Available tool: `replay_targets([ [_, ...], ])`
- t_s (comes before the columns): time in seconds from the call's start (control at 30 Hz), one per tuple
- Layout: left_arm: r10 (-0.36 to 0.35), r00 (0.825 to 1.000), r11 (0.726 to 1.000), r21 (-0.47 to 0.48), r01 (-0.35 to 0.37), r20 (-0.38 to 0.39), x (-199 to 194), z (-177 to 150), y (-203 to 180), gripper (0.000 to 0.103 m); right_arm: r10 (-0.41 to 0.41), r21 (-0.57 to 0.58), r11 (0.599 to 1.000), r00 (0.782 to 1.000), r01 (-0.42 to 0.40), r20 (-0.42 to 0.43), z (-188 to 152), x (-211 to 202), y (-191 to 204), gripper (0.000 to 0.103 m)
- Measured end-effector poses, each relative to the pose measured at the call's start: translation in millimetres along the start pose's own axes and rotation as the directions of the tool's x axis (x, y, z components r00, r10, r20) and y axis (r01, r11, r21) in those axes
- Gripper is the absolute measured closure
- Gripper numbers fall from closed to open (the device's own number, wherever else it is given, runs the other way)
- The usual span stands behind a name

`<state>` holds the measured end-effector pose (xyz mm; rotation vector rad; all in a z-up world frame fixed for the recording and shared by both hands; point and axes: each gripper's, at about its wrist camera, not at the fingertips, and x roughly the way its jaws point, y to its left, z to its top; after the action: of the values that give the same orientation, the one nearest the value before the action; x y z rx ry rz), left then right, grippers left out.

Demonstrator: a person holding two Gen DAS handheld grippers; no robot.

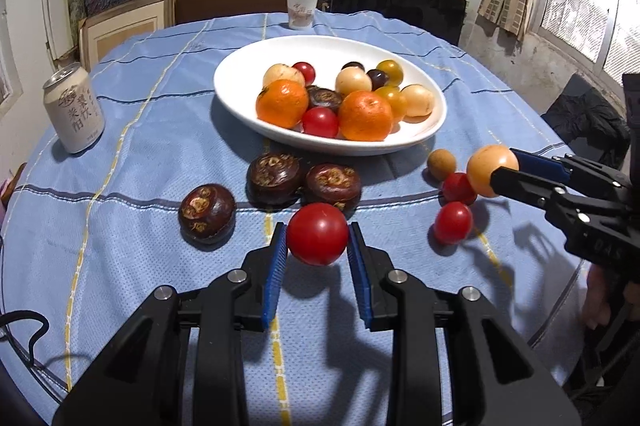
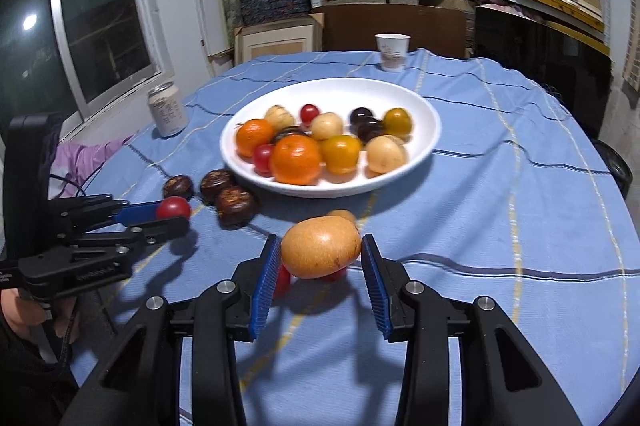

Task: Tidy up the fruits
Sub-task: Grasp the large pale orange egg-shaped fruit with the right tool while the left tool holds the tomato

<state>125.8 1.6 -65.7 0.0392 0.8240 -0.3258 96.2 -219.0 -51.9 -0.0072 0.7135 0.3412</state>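
A white oval plate (image 1: 240,66) (image 2: 424,114) holds several fruits: oranges, red and yellow tomatoes, pale loquats and dark ones. My left gripper (image 1: 317,242) (image 2: 172,214) is shut on a red tomato (image 1: 317,239) (image 2: 173,208), held above the cloth. My right gripper (image 2: 320,250) (image 1: 500,166) is shut on a tan loquat (image 2: 320,247) (image 1: 491,170), held above the cloth right of the plate's near end. Three dark water chestnuts (image 1: 276,178) (image 2: 234,204) lie in front of the plate. Two red tomatoes (image 1: 453,222) and a small brown fruit (image 1: 441,164) lie under the right gripper.
A drink can (image 1: 74,112) (image 2: 167,114) stands at the table's left. A paper cup (image 1: 302,10) (image 2: 393,52) stands behind the plate. The round table has a blue checked cloth (image 1: 160,154). Shelves with stacked boxes are beyond it.
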Motion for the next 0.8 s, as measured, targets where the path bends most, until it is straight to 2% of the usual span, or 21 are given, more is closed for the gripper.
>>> replay_targets([
  [0.17, 0.006, 0.999, 1.000, 0.011, -0.006, 0.035, -2.1, 26.8, -2.3, 0.074, -0.009, 0.053, 0.999, 1.000, 0.009, 0.010, 12.8, 6.7, -17.9, 0.062],
  [0.23, 0.005, 0.999, 1.000, 0.019, -0.006, 0.051, -2.0, 44.6, -3.8, 0.074, -0.008, 0.050, 0.999, 0.999, 0.006, 0.032, 25.4, 8.4, -19.0, 0.067],
  [0.37, 0.025, 0.995, 0.998, 0.054, -0.030, 0.093, 5.7, 87.9, -12.4, 0.074, 0.003, 0.036, 0.999, 0.996, -0.006, 0.087, 65.0, 14.9, -17.1, 0.068],
  [0.43, 0.044, 0.994, 0.997, 0.059, -0.050, 0.105, 14.4, 103.7, -13.1, 0.073, -0.010, 0.027, 1.000, 0.996, 0.007, 0.085, 80.7, 25.1, -18.4, 0.069],
  [0.5, 0.043, 0.995, 0.998, 0.036, -0.047, 0.090, 23.9, 114.4, -8.4, 0.073, 0.010, 0.057, 0.998, 0.999, -0.013, 0.039, 89.0, 35.9, -27.1, 0.069],
  [0.57, 0.007, 0.996, 1.000, 0.027, -0.010, 0.090, 24.0, 114.3, -6.6, 0.073, 0.021, 0.069, 0.997, 0.999, -0.023, 0.028, 84.1, 31.8, -32.6, 0.066],
  [0.63, 0.005, 0.995, 0.999, 0.045, -0.010, 0.104, 21.0, 107.3, -8.8, 0.073, 0.000, 0.030, 1.000, 1.000, -0.001, 0.023, 70.5, 23.0, -31.2, 0.062],
  [0.73, -0.029, 0.996, 0.999, 0.041, 0.026, 0.090, 19.5, 90.2, -8.2, 0.073, -0.092, -0.016, 0.996, 0.996, 0.092, -0.008, 40.7, 17.7, -36.7, 0.057],
  [0.8, -0.042, 0.996, 0.999, 0.038, 0.039, 0.073, 18.5, 76.3, -8.7, 0.073, -0.180, -0.014, 0.984, 0.984, 0.180, -0.014, 25.2, 16.3, -49.2, 0.054],
])
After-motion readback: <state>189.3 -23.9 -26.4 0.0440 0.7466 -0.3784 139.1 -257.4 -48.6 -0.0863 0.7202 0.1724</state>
